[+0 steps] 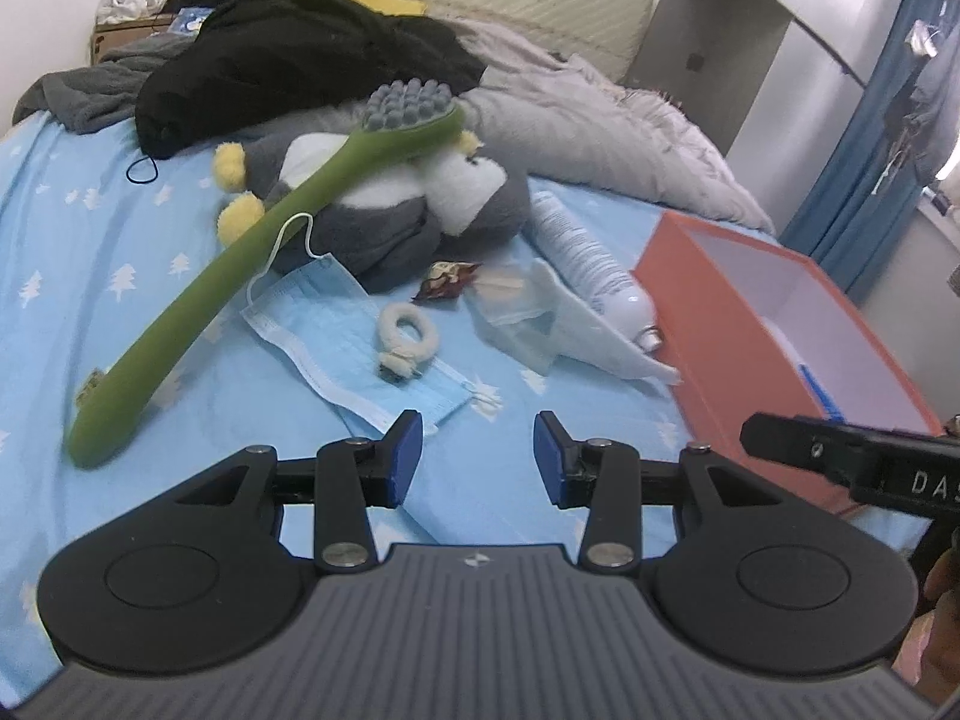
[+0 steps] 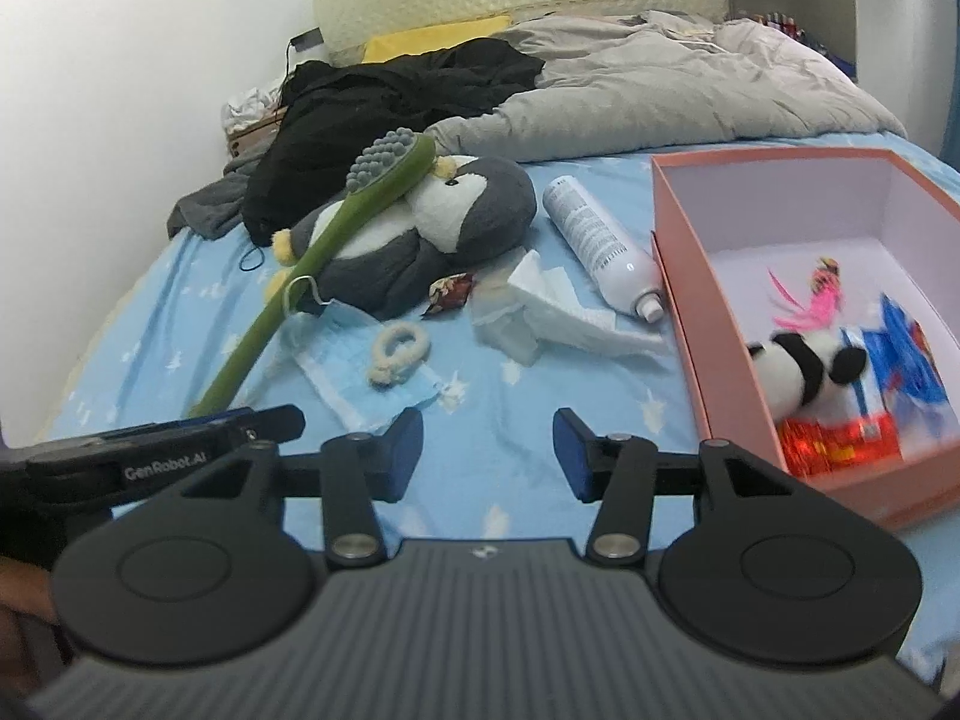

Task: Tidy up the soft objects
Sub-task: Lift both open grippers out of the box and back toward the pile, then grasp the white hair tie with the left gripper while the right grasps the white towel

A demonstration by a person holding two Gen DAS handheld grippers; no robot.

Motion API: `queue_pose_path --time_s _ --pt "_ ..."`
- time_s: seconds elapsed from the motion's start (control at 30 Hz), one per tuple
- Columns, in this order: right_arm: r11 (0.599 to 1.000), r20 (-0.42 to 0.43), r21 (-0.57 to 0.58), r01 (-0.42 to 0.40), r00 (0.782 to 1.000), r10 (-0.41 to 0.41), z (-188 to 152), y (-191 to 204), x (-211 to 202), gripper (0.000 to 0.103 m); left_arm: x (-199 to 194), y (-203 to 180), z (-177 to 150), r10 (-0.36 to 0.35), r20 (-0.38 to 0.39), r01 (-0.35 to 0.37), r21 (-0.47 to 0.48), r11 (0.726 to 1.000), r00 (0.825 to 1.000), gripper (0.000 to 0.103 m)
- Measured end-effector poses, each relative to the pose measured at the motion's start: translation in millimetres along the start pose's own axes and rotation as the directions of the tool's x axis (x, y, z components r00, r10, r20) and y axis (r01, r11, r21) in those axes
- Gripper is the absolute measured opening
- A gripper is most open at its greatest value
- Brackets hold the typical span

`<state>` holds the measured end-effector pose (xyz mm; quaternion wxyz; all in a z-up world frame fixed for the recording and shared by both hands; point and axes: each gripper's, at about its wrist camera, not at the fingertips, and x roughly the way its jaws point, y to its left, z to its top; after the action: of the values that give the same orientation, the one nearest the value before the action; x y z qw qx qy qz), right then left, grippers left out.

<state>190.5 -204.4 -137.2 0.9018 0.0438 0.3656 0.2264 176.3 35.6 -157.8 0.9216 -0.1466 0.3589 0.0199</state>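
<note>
A grey and white penguin plush [image 1: 384, 210] [image 2: 432, 222] lies on the blue bed sheet, with a long green brush [image 1: 240, 276] [image 2: 318, 264] leaning across it. A blue face mask [image 1: 354, 348] [image 2: 360, 378] and a cream hair tie [image 1: 408, 336] [image 2: 399, 351] lie in front. An open pink box [image 1: 750, 330] [image 2: 690, 276] at the right holds a small panda plush [image 2: 804, 372]. My left gripper [image 1: 477, 456] is open and empty above the sheet near the mask. My right gripper [image 2: 486, 450] is open and empty left of the box.
A white spray can [image 1: 582, 252] [image 2: 600, 246], crumpled tissue [image 2: 558, 312] and a snack wrapper [image 2: 450, 291] lie between plush and box. Black clothes [image 2: 390, 96] and a grey duvet [image 2: 660, 84] pile up behind. Coloured packets and a pink feather [image 2: 816, 300] sit in the box.
</note>
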Motion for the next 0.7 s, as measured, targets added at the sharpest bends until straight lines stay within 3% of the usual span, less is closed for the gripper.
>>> queue_pose_path --time_s 0.37,0.7 --pt "0.996 -0.001 -0.072 0.05 0.999 -0.051 24 -10 86 0.05 93 20 11 0.052 -0.042 -0.051 0.022 0.998 0.998 0.047" --pt "0.986 0.004 -0.133 0.1 0.995 -0.1 44 -19 141 0.05 144 38 24 0.08 -0.067 -0.077 0.033 0.996 0.995 0.047"
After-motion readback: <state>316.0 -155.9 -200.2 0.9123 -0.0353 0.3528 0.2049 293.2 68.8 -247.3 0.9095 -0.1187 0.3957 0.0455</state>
